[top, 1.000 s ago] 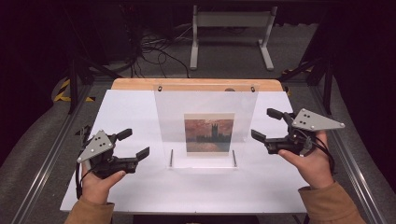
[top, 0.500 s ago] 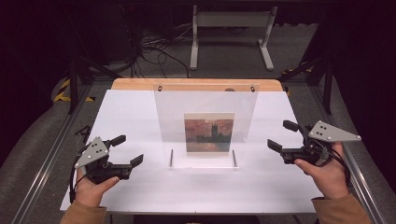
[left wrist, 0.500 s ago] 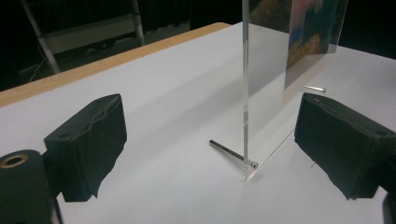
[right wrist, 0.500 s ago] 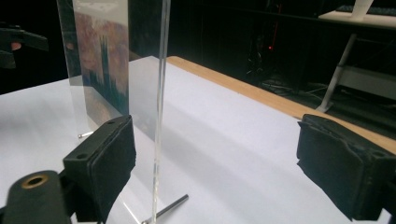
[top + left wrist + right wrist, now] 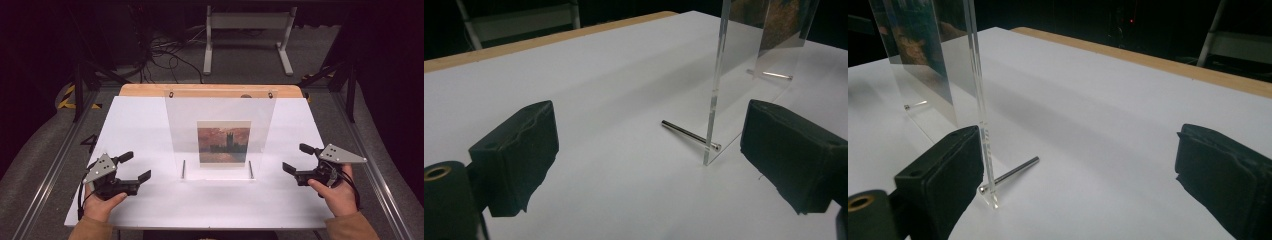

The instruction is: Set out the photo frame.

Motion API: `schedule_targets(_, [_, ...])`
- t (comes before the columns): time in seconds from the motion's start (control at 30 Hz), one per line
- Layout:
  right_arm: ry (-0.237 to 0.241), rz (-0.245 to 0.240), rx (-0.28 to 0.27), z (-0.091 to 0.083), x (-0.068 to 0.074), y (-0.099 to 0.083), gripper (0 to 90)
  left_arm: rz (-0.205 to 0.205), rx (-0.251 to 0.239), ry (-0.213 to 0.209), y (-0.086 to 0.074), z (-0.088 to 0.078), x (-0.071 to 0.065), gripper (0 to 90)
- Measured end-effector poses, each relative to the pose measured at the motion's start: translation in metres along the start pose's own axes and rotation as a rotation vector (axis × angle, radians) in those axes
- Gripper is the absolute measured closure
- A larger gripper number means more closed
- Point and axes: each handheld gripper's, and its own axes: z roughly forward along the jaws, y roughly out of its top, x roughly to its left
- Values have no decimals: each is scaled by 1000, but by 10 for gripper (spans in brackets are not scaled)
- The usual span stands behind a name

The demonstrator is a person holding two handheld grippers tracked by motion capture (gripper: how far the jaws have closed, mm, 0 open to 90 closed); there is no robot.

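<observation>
Clear acrylic picture frame holding a reddish sunset print stands upright on thin metal pegs, between the two claws. It looks rigid, slick and easily tipped — best pinched at its side edges. Left gripper and right gripper flank it, jaws spread, gripping nothing.

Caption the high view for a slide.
Two open grippers, left gripper and right gripper, flank an upright clear acrylic frame on the white table.
</observation>
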Motion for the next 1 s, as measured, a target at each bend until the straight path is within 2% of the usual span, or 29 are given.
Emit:
schedule_targets(0.13, [0, 1, -2, 2, 0, -13, 52, 31, -3, 10, -9, 1, -2, 97])
schedule_targets(0.27, [-18, 9, -3, 1, 1, -25, 49, 6, -13, 19, -15, 3, -1, 101])
schedule_targets(0.33, [-34, 9, 3, 2, 1, -32, 47, 7, 1, 22, -17, 4, 1, 101])
schedule_targets(0.4, [-44, 3, 17, 4, 2, -36, 48, -18, -1, 30, -22, 6, 1, 101])
schedule_targets(0.53, [-46, 16, 41, 7, 3, -43, 47, -37, 5, 32, -27, 9, 3, 102])
schedule_targets(0.63, [-55, 21, 59, 9, 4, -47, 45, -34, 20, 33, -29, 13, 3, 102])
schedule_targets(0.73, [-77, 15, 106, 13, 3, -51, 45, -31, 33, 30, -30, 15, 2, 102])
schedule_targets(0.93, [-83, 18, 115, 14, 3, -51, 49, -24, 43, 50, -30, 16, 1, 102])
schedule_targets(1.0, [-83, 18, 114, 14, 3, -51, 48, -18, 61, 62, -28, 16, 0, 105])
